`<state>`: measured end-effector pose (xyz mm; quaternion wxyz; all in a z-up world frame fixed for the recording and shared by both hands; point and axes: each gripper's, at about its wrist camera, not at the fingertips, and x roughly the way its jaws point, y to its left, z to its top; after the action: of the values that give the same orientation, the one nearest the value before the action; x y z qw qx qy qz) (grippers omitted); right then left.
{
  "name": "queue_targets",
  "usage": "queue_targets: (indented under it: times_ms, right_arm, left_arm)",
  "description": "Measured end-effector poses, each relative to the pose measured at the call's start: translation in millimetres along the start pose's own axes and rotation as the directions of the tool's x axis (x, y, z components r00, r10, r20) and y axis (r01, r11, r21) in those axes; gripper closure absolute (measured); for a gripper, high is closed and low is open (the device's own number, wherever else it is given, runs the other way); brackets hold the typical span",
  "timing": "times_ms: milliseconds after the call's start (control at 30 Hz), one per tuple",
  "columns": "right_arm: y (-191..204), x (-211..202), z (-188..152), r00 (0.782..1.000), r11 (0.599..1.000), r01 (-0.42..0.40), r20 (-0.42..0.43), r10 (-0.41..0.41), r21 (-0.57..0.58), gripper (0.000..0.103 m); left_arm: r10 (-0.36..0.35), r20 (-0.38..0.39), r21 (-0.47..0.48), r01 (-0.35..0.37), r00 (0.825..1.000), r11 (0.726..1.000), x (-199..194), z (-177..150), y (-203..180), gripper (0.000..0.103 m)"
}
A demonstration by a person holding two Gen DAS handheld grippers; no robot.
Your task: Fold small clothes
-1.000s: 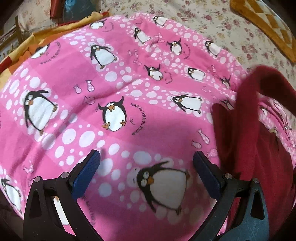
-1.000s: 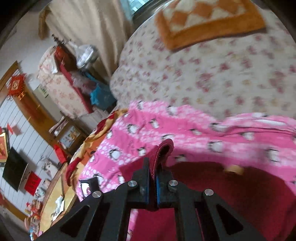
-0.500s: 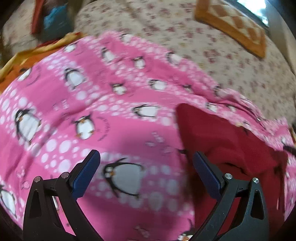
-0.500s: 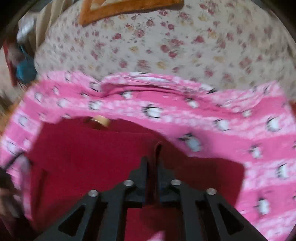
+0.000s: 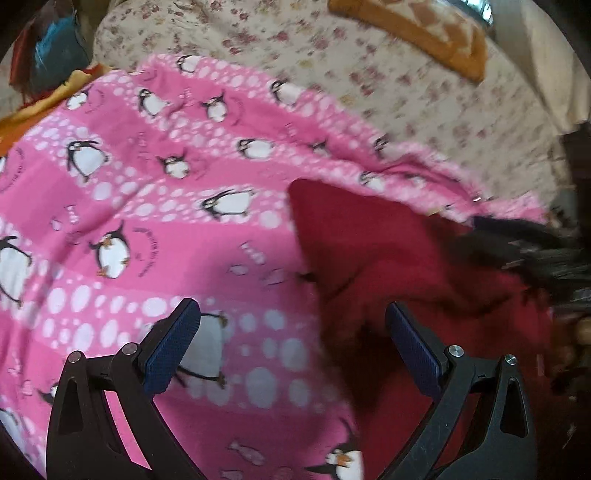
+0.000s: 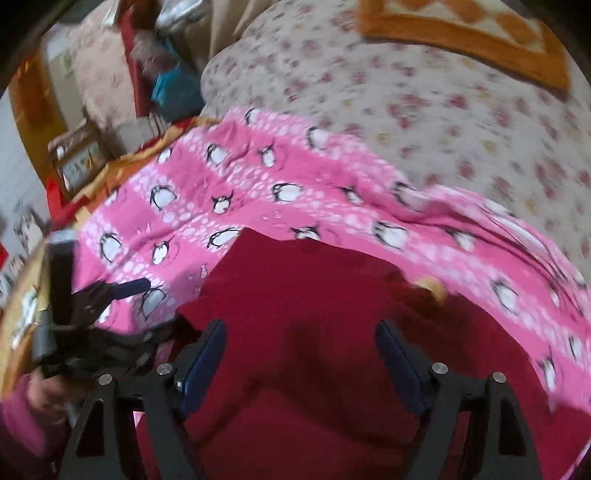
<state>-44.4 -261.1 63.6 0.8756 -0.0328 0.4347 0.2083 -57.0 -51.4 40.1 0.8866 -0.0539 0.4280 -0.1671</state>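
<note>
A dark red garment (image 5: 388, 258) lies spread on a pink penguin-print blanket (image 5: 147, 184). It also shows in the right wrist view (image 6: 314, 295), filling the lower middle. My left gripper (image 5: 291, 347) is open and empty, hovering over the garment's left edge where it meets the blanket. My right gripper (image 6: 301, 350) is open and empty just above the red garment. The left gripper also shows in the right wrist view (image 6: 110, 291) at the left. The right gripper shows blurred in the left wrist view (image 5: 535, 254) at the right.
The pink blanket (image 6: 258, 177) lies on a floral bedspread (image 6: 424, 110). An orange checked cushion (image 6: 461, 33) sits at the far side. Cluttered furniture (image 6: 74, 155) stands off the bed's left edge. A small tan object (image 6: 430, 286) lies at the garment's far edge.
My right gripper was shut on a fold of the red garment; it has let go and now stands open above it. The garment now lies flatter. My left gripper moved right toward its edge.
</note>
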Motion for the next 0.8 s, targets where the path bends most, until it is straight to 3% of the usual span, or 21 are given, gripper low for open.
queue_targets:
  times_ms: [67,200,233,333,433,667,733,800]
  right_arm:
    - [6,18,7,0.998,0.999,-0.043,-0.035,0.043,-0.009,0.023]
    - [5,29,15,1.000,1.000,-0.003,-0.021,0.004,0.010,0.023]
    - [0,30,17,1.000,0.999,-0.019,-0.023,0.020,0.048,0.023]
    - [-12,35,22,0.998,0.990,-0.051,-0.033,0.055,0.129,0.023]
    - [-15,42,25,0.997,0.989,-0.051,-0.052,0.059,0.140,0.023]
    - [-10,65,43,0.996,0.989,-0.070,-0.053,0.078,0.129,0.023]
    - [-5,82,46,0.997,0.995,-0.013,-0.074,0.021,0.100,0.023]
    - [-1,108,44,0.988,0.994,0.100,-0.124,-0.093,0.050,0.023]
  left_arm:
    - [0.022,-0.016,0.021,-0.022,1.000,1.000,5,0,-4,0.002]
    - [0.012,-0.068,0.040,-0.010,0.998,0.999,22,2,-14,0.002]
    - [0.042,-0.065,0.063,-0.038,0.997,0.997,25,3,-19,0.002]
    - [0.186,-0.073,0.091,-0.179,0.980,0.980,32,1,-14,0.016]
    - [0.123,-0.090,-0.030,-0.126,0.988,0.992,24,-2,12,0.016]
    - [0.125,-0.091,-0.018,-0.127,0.988,0.992,19,-7,15,0.016]
    - [0.101,-0.097,-0.047,-0.106,0.990,0.993,17,-5,19,0.016]
    - [0.085,-0.092,-0.069,-0.092,0.992,0.993,14,-2,21,0.016]
